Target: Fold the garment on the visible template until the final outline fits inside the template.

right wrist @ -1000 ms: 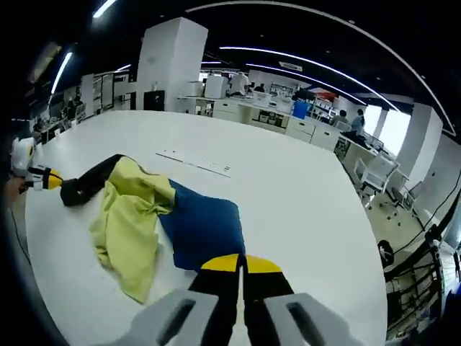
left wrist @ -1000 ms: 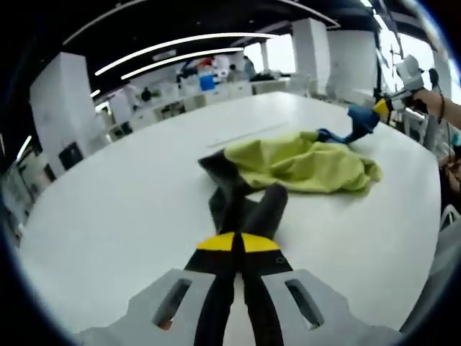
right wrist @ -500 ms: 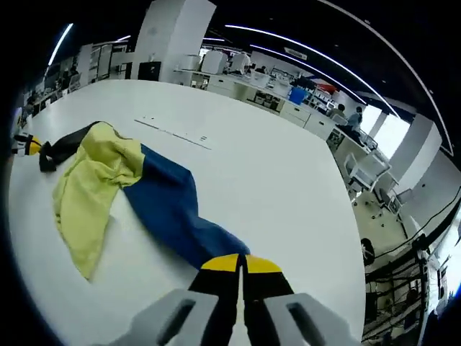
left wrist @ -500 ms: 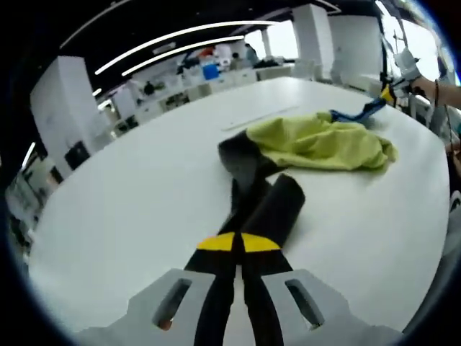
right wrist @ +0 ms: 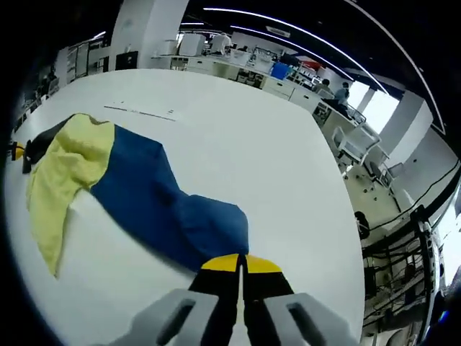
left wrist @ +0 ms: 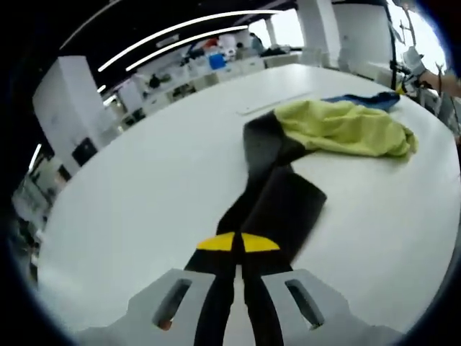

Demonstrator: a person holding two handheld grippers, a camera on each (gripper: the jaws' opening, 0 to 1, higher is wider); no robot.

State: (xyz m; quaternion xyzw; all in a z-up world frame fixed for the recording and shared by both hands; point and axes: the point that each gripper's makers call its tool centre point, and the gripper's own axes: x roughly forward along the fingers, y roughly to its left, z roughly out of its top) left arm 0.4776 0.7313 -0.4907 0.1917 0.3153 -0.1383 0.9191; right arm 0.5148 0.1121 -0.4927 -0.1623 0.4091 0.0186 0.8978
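Left tongs [left wrist: 238, 244] are clamped on the black end of the garment [left wrist: 338, 126], which stretches long-ways from bottom centre toward the upper right across the white worktop [left wrist: 144, 194]. Right tongs [right wrist: 241, 263] are pinched on its blue end, cloth running to the upper left, yellow bunched mid-length. No readable writing anywhere.

I can't read any text, label, brand or number in either view. The one candidate is a thin line of small dark marks on the white table [right wrist: 238, 158], near its far edge in the right gripper view [right wrist: 140, 112], but it's far too small and blurred for me to make out.
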